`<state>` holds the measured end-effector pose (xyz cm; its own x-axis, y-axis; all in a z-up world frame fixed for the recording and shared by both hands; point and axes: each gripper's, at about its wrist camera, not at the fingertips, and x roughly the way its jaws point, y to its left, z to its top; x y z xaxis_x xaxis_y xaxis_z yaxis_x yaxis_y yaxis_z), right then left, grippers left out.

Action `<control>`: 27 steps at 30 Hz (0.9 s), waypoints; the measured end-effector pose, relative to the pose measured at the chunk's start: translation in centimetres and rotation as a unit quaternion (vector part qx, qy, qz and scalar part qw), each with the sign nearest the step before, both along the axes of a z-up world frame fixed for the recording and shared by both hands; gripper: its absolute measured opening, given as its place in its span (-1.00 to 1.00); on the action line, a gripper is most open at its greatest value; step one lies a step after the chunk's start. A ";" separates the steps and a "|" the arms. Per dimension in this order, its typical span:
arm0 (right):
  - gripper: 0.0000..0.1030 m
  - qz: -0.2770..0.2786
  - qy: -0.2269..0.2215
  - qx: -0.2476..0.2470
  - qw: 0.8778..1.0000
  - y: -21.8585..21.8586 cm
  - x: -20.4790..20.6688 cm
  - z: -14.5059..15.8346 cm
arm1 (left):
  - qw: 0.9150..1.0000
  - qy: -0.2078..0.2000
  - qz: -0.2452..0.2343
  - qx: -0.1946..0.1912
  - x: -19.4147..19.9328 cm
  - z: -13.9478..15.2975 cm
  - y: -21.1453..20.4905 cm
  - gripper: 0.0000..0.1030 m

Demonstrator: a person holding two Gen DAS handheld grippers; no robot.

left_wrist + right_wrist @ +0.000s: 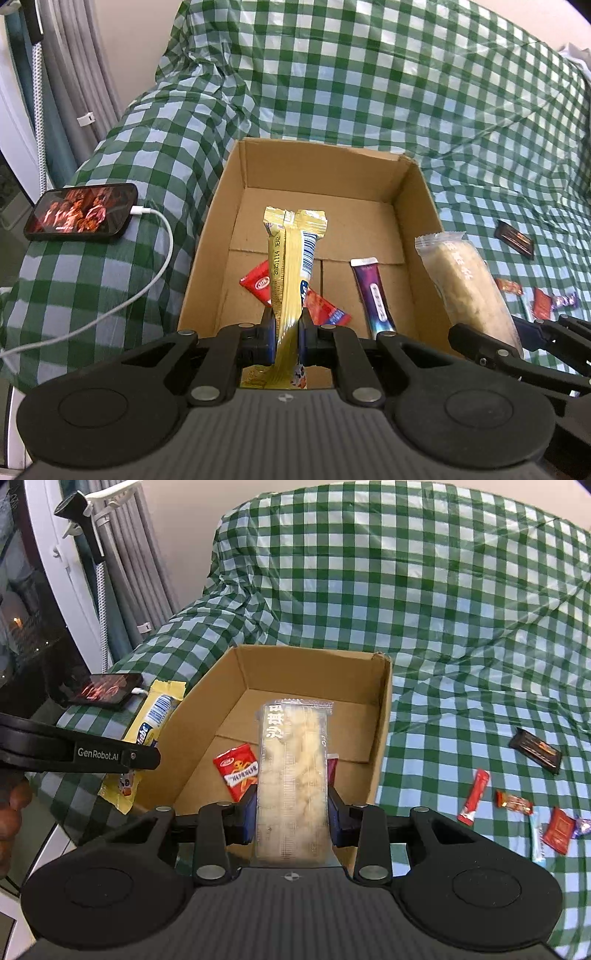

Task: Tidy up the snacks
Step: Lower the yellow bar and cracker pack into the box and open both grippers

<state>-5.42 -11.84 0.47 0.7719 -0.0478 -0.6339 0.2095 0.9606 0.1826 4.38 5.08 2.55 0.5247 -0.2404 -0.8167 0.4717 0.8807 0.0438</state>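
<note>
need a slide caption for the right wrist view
Right gripper clamps a clear pale pastry packet above the open brown cardboard box.

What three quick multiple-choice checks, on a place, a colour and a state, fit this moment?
1. Where is the phone?
A. In the box
B. On the checked cloth, outside the box
C. In a gripper

2. What colour is the wrapper in the left gripper?
A. Yellow
B. Purple
C. Black

3. What is the right gripper doing?
A. Open, empty
B. Shut, empty
C. Shut on a clear packet

Answers: 1 B, it lies beside the cardboard box; 2 A, yellow foil shows between the pads; 3 C, both pads press its sides.
</note>
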 end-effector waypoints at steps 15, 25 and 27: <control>-0.26 0.007 0.019 0.010 1.000 -2.3 5.8 -2.9 | 0.999 0.026 -0.002 0.022 4.7 -4.0 -2.4 -0.76; -0.26 0.012 0.033 0.012 0.999 -2.7 8.0 -4.6 | 0.999 0.030 0.001 0.036 6.8 -5.7 -3.4 -0.76; -0.26 0.012 0.034 0.011 0.999 -2.8 8.3 -4.8 | 0.999 0.033 0.003 0.036 7.1 -6.0 -3.4 -0.71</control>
